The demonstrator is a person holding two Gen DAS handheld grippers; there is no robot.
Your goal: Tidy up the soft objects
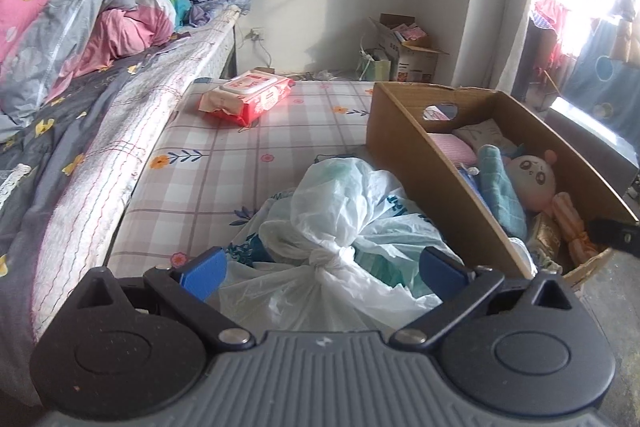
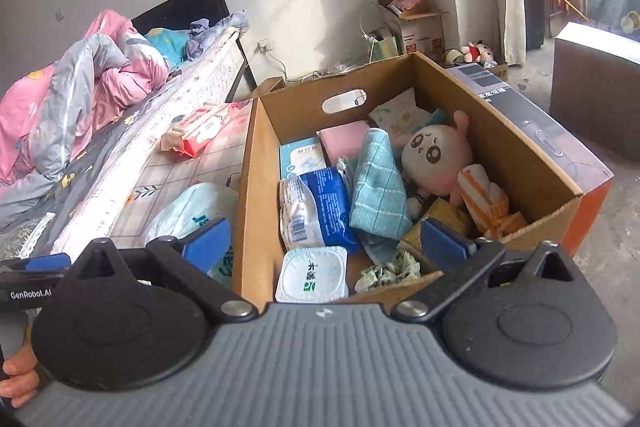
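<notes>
Left wrist view: my left gripper (image 1: 324, 265) has its jaws spread wide, nothing pinched; the knotted plastic bag (image 1: 340, 219) lies between and beyond the fingers on the checked mattress (image 1: 224, 163), knot toward me, its bulk running away from me. Open mattress lies to the left and ahead, up to the red wipes pack (image 1: 250, 99). The raised bed edge (image 1: 120, 155) hems in the left side; the cardboard box (image 1: 404, 163) wall touches the bag on the right.

Right wrist view: my right gripper (image 2: 332, 239) is also spread and empty, above the box's near end. The box's long axis runs away from me. Inside: teal cloth (image 2: 376, 187), pink plush toy (image 2: 438, 155), blue packet (image 2: 332, 203), white tub (image 2: 312, 275). A black carton (image 2: 528, 123) sits against the box's right wall.
</notes>
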